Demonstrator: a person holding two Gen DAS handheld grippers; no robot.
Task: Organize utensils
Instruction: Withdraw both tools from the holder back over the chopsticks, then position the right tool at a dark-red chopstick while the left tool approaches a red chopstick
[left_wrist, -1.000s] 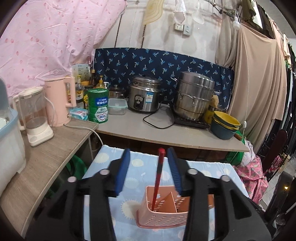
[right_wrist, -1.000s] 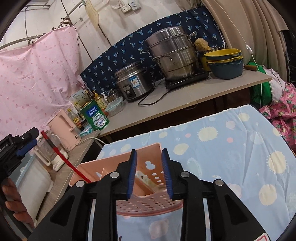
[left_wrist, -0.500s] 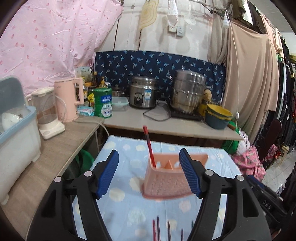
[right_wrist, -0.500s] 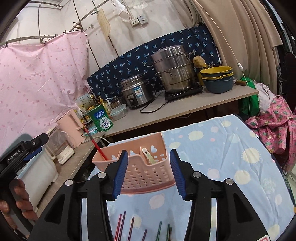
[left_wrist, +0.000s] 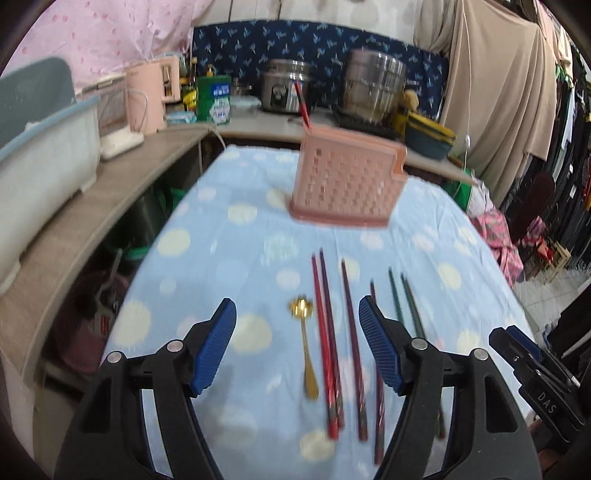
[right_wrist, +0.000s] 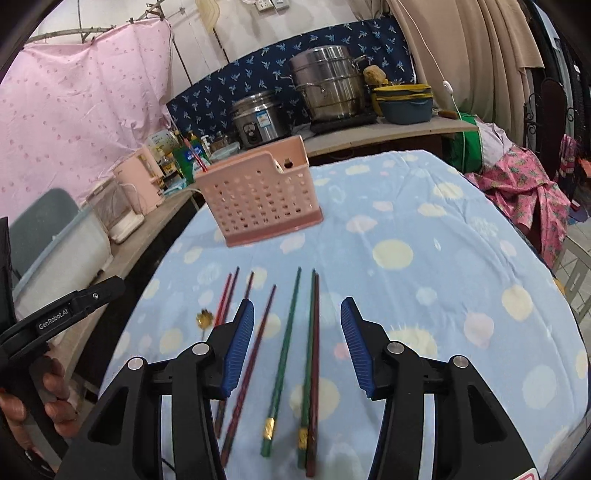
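Both tools hang above the desk (right_wrist: 461, 229), covered in a blue spotted cloth, with jaws spread wide and nothing between them. Between the left gripper (left_wrist: 297, 347) jaws lie a gold spoon (left_wrist: 307, 347) and a pair of red chopsticks (left_wrist: 327, 347) side by side; a dark purple chopstick (left_wrist: 352, 347) lies just inside the right-hand jaw, and green chopsticks (left_wrist: 406, 306) lie beyond that jaw, partly hidden by it. Under the right gripper (right_wrist: 297, 345), a green chopstick (right_wrist: 284, 354) and a green and dark red pair (right_wrist: 312, 354) lie between the jaws, with a dark red chopstick (right_wrist: 258, 339) close against the left-hand jaw. All of them lie flat, pointing away. Farther ahead of both sets of jaws stands the pink perforated utensil basket (right_wrist: 258, 192) upright on the cloth, one red chopstick (left_wrist: 302, 107) sticking up from its left end. Behind it, a counter carries a rice cooker (right_wrist: 260, 118) and a steel steamer pot (right_wrist: 327, 86).
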